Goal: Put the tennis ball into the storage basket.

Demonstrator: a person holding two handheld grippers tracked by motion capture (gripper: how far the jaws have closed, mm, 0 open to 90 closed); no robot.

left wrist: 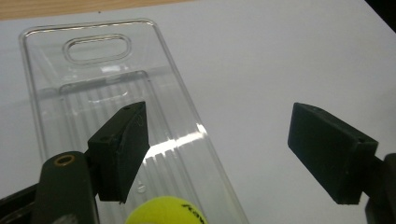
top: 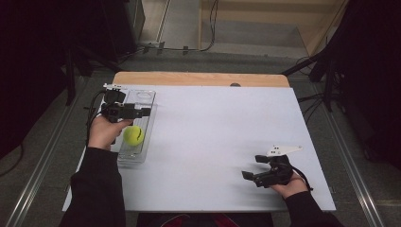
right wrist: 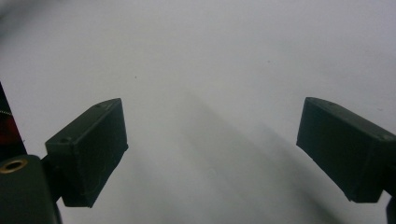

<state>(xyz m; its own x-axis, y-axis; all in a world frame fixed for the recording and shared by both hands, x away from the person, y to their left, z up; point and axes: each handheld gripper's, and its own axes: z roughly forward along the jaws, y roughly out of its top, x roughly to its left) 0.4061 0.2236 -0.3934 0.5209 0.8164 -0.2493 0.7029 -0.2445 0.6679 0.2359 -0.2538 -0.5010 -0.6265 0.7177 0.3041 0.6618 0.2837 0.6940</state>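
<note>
What worried me most was the tennis ball point(left wrist: 166, 211): it lay loose in the clear plastic tray point(left wrist: 51, 60), and the ribbed floor would let it roll along the channel if I bumped the rim or came down off-centre. A nudge from one pad could also have sent the light tray sliding on the white table point(top: 227, 142).

Nearest to me, my left gripper point(left wrist: 219, 154) had its jaws spread apart with nothing between them; the ball sat just below and a little to the left-pad side, at the near end of the tray, not touched by either pad. From above, that gripper point(top: 142, 112) hung over the tray's middle, the ball point(top: 134, 135) just beneath and nearer to me. Beyond it the tray ran on empty to its handle slot.

My right gripper point(right wrist: 212, 154) rested well apart over bare table, jaws wide and holding nothing.
</note>
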